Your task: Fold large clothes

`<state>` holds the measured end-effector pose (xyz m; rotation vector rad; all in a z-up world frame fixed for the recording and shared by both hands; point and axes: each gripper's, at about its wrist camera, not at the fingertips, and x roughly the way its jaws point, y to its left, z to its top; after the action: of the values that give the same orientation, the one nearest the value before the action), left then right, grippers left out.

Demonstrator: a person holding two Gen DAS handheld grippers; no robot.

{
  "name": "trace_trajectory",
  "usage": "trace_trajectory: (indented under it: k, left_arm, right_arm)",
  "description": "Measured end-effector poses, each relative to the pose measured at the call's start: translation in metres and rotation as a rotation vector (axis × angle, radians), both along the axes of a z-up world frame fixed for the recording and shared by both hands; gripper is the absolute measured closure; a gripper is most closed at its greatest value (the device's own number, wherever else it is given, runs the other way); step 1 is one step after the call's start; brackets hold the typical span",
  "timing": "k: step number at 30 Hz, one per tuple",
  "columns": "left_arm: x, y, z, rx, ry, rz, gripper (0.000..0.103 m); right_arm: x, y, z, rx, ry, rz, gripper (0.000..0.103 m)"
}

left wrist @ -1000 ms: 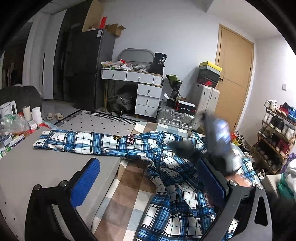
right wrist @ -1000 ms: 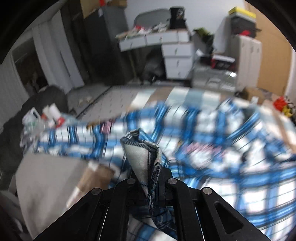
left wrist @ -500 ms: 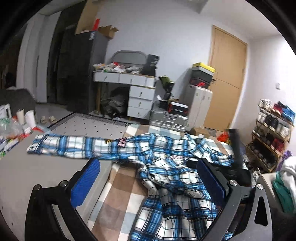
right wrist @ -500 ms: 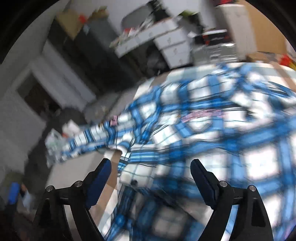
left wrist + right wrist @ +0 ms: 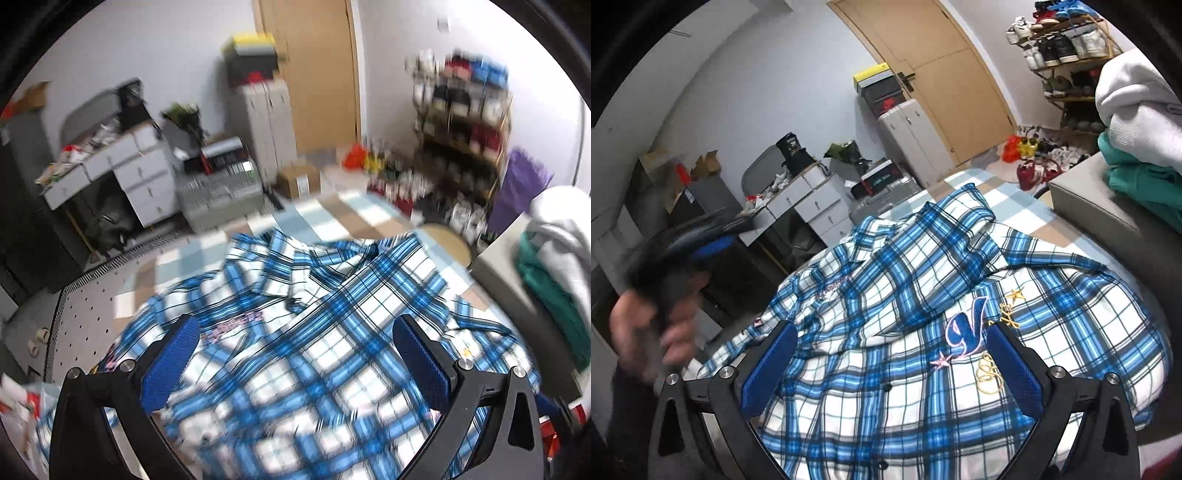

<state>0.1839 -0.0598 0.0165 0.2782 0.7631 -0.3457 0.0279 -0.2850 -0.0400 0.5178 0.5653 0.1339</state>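
A blue and white plaid shirt (image 5: pixel 314 332) lies spread and partly rumpled on a checked cloth, collar at the far end; in the right wrist view (image 5: pixel 923 295) a "V" patch and gold embroidery show on its chest. My left gripper (image 5: pixel 295 354) is open and empty, hovering just above the shirt's middle. My right gripper (image 5: pixel 890 358) is open and empty above the shirt's lower chest. The left gripper also shows in the right wrist view (image 5: pixel 698 236), blurred, held in a hand at the left.
Folded white and green clothes (image 5: pixel 1134 140) are stacked on a grey surface (image 5: pixel 1082 199) at the right. A shoe rack (image 5: pixel 461 122), a wooden door (image 5: pixel 317 66), a drawer desk (image 5: pixel 122 177) and a silver suitcase (image 5: pixel 218 192) stand behind.
My right gripper let go of the shirt fold it held and opened. The left gripper swung right from beside the sleeve to above the shirt's body. The shirt now lies more gathered.
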Motion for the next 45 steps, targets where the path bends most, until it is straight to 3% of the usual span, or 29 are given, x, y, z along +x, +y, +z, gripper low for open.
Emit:
trace_trajectory:
  k: [2,3,7,12,14,16,19,20,21,22,28,30,32,34,35,37,41,45]
  left_arm:
    - [0.039,-0.026,-0.022,0.100,0.030,0.023,0.001]
    - [0.062,-0.039,-0.036,0.187,0.018,0.052,0.001]
    - [0.124,-0.052,-0.083,0.339,0.059,0.119,0.001]
    - [0.183,-0.043,-0.119,0.332,0.167,0.145,0.001]
    - [0.197,-0.043,-0.126,0.364,0.177,0.150,0.001]
    - [0.206,-0.038,-0.134,0.355,0.209,0.142,0.007]
    - [0.215,-0.035,-0.143,0.280,0.323,0.109,0.034]
    - [0.218,-0.036,-0.145,0.257,0.361,0.103,0.061]
    - [0.219,-0.036,-0.148,0.230,0.407,0.086,0.097]
    - [0.220,-0.035,-0.149,0.216,0.439,0.089,0.103]
    - [0.217,-0.051,-0.121,0.059,0.434,0.032,0.103]
    - [0.218,-0.052,-0.108,0.096,0.345,0.079,0.103]
    - [0.221,-0.043,-0.100,0.079,0.329,0.108,0.102]
    - [0.225,-0.030,-0.102,0.014,0.400,0.117,0.069]
    - [0.224,-0.024,-0.104,-0.006,0.409,0.120,0.046]
    - [0.219,-0.015,-0.106,0.000,0.374,0.127,0.044]
    - [0.226,-0.013,-0.129,-0.004,0.421,0.122,0.044]
    - [0.227,-0.021,-0.133,-0.003,0.423,0.077,0.044]
  right_arm:
    - [0.001,-0.001,0.003,0.020,-0.022,0.002,0.000]
    - [0.001,-0.002,0.004,0.028,-0.033,0.002,0.000]
    - [-0.001,-0.008,0.000,0.051,-0.025,0.030,0.000]
    - [-0.002,-0.016,-0.002,0.098,-0.034,0.067,0.000]
    - [-0.002,-0.015,-0.001,0.102,-0.037,0.082,0.000]
    - [-0.003,-0.015,-0.001,0.110,-0.038,0.099,0.000]
    - [-0.002,-0.012,-0.002,0.119,-0.031,0.115,0.000]
    - [0.000,-0.012,-0.002,0.122,-0.027,0.119,0.000]
    - [0.001,-0.011,-0.003,0.128,-0.022,0.125,0.000]
    - [0.002,-0.010,-0.004,0.134,-0.017,0.133,0.000]
    - [-0.001,-0.001,-0.001,0.103,-0.028,0.140,0.000]
    - [0.000,0.001,-0.003,0.098,-0.018,0.147,0.000]
    - [0.001,0.001,-0.005,0.091,-0.002,0.146,0.000]
    - [0.002,-0.001,-0.006,0.100,0.005,0.143,0.000]
    - [0.003,-0.002,-0.007,0.110,0.009,0.143,0.000]
    - [0.003,-0.003,-0.008,0.125,0.014,0.148,0.000]
    - [0.001,0.001,-0.005,0.119,0.005,0.162,0.000]
    - [0.000,0.003,-0.004,0.108,0.000,0.162,0.000]
